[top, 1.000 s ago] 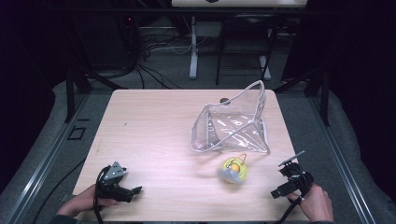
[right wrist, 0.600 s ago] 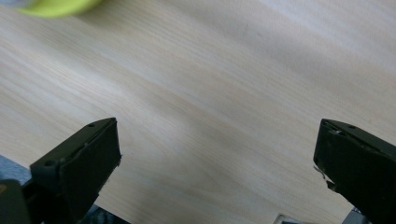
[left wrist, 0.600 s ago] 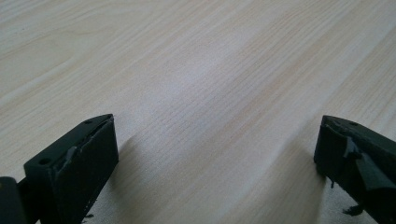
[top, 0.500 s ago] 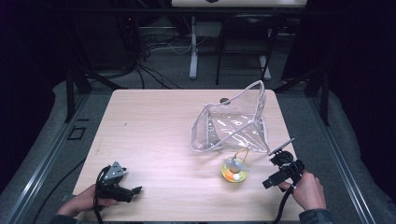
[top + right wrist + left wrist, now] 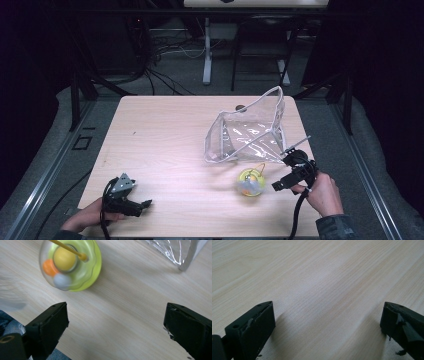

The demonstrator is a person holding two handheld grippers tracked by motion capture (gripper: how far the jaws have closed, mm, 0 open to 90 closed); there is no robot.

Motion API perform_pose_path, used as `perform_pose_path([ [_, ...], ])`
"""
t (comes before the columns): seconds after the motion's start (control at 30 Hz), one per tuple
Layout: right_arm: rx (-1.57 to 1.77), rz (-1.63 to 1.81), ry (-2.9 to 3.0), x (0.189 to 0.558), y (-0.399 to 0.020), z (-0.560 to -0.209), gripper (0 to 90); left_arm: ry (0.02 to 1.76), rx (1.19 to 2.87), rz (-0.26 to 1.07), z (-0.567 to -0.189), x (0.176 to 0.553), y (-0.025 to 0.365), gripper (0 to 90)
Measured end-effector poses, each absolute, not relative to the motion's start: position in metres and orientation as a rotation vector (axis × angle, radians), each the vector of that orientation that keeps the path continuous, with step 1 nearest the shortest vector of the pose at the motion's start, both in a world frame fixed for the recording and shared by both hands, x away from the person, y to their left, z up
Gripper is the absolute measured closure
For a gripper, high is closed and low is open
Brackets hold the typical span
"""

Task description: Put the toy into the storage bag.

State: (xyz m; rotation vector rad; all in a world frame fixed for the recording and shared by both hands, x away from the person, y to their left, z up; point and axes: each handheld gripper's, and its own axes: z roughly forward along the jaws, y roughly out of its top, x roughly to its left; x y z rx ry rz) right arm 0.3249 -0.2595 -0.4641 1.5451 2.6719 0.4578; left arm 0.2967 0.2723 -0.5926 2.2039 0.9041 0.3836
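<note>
- High view: the clear pouch (image 5: 250, 132) lies at two o'clock on the table (image 5: 165, 130); the yellow-green ball toy (image 5: 251, 182) sits at its six o'clock, just beside the right gripper (image 5: 278, 185).
- Left gripper view: the left gripper (image 5: 327, 327) is spread wide over bare wood.
- Right gripper view: jaws spread, just been closing slightly, nothing between; toy at eleven o'clock holds yellow, orange and white balls.

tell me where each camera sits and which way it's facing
High view: above the person's side, looking forward and down on the wooden table; both hands, left claw and right claw show.
Left gripper view: rides the left claw, facing bare tabletop between open jaws.
Right gripper view: rides the right claw, looking down at the yellow-green toy ball.
Shared: high and right gripper views both show the ball and clear plastic bag.
</note>
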Motion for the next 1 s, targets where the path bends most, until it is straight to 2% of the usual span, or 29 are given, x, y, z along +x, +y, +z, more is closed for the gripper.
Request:
perform_pose_path([
  [0.2,1.48,0.739,2.611,0.33,-0.246,-0.466,7.8,0.905,2.204,0.383,-0.593,0.297,0.272,0.0],
  [0.23,1.462,0.753,2.592,0.331,-0.241,-0.464,10.9,0.905,2.204,0.383,-0.593,0.297,0.272,0.0],
  [0.37,1.412,0.493,2.654,0.335,-0.232,-0.445,16.2,0.904,2.203,0.384,-0.593,0.297,0.272,0.0],
  [0.4,1.412,0.493,2.654,0.335,-0.232,-0.445,16.2,0.905,2.203,0.383,-0.593,0.297,0.272,0.0],
  [0.5,1.344,0.535,2.65,0.335,-0.22,-0.435,26.0,0.905,2.204,0.383,-0.593,0.297,0.272,0.0],
  [0.6,1.313,0.526,2.65,0.335,-0.215,-0.43,30.5,0.905,2.203,0.383,-0.593,0.297,0.272,0.0],
  [0.63,1.29,0.521,2.655,0.337,-0.211,-0.426,38.9,0.905,2.203,0.383,-0.593,0.297,0.272,0.0],
  [0.67,1.29,0.521,2.655,0.337,-0.211,-0.426,38.9,0.905,2.203,0.383,-0.593,0.297,0.272,0.0],
  [0.7,1.281,0.51,2.664,0.339,-0.208,-0.423,47.3,0.905,2.203,0.383,-0.593,0.297,0.272,0.0],
  [0.73,1.281,0.51,2.664,0.339,-0.208,-0.423,47.3,0.905,2.203,0.383,-0.593,0.297,0.272,0.0],
  [0.8,1.266,0.502,2.681,0.342,-0.204,-0.421,59.0,0.905,2.203,0.383,-0.593,0.297,0.272,0.0],
  [0.9,1.25,0.478,2.684,0.343,-0.201,-0.421,63.9,0.905,2.203,0.384,-0.593,0.297,0.272,0.0],
  [1.0,1.236,0.449,2.704,0.344,-0.197,-0.422,77.0,0.905,2.204,0.384,-0.593,0.297,0.272,0.0],
])
